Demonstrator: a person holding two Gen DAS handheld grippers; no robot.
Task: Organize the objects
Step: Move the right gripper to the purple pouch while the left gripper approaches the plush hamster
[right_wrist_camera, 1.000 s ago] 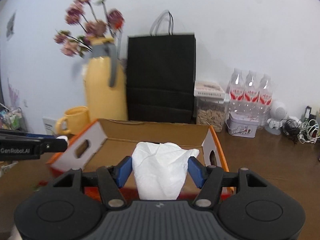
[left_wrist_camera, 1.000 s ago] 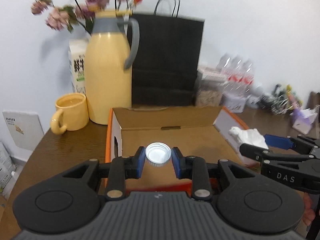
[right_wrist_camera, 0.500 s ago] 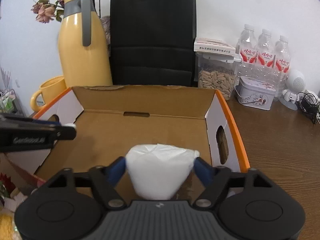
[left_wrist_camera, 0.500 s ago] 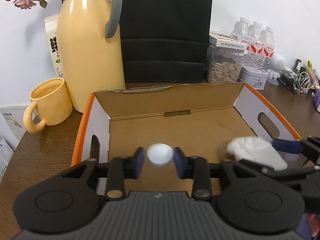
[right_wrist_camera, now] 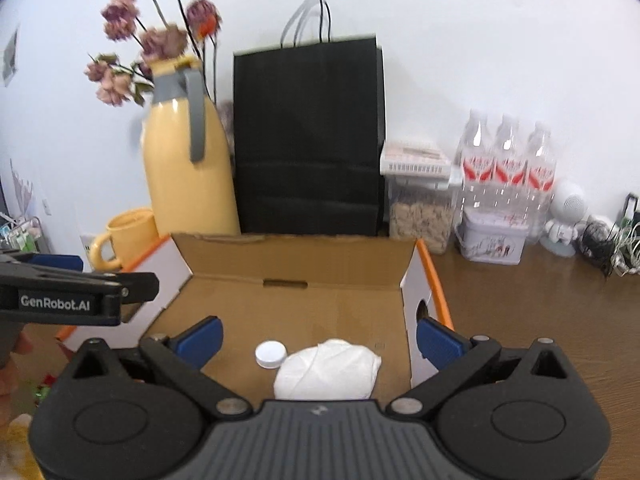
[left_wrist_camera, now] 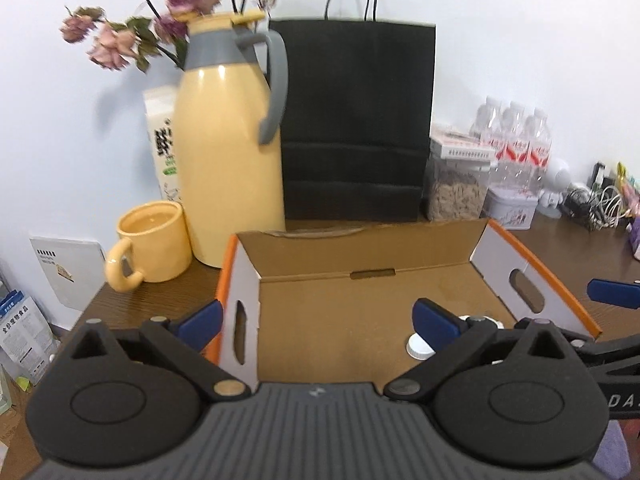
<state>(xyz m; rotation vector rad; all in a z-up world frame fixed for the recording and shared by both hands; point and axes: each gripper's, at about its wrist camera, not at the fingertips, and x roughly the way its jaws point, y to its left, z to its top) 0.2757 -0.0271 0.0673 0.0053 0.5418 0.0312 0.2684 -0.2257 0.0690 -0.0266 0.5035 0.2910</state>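
An open cardboard box (left_wrist_camera: 360, 264) with orange rims stands on the wooden table; it also shows in the right wrist view (right_wrist_camera: 296, 252). A white bottle cap (right_wrist_camera: 271, 355) lies on the box floor, partly hidden behind my left finger in the left wrist view (left_wrist_camera: 418, 347). A crumpled white tissue (right_wrist_camera: 328, 374) lies beside the cap, touching or nearly so. My left gripper (left_wrist_camera: 318, 322) is open and empty above the box's near left part. My right gripper (right_wrist_camera: 320, 338) is open and empty above the tissue and cap.
A yellow thermos jug (left_wrist_camera: 228, 160) with dried flowers, a yellow mug (left_wrist_camera: 154, 242), a milk carton and a black paper bag (left_wrist_camera: 356, 120) stand behind the box. A seed jar (right_wrist_camera: 420, 216), water bottles (right_wrist_camera: 508, 164), a tin and cables sit at the right.
Both grippers opened. The cap dropped from my left gripper and the tissue from my right onto the box floor. Both grippers pulled back and up.
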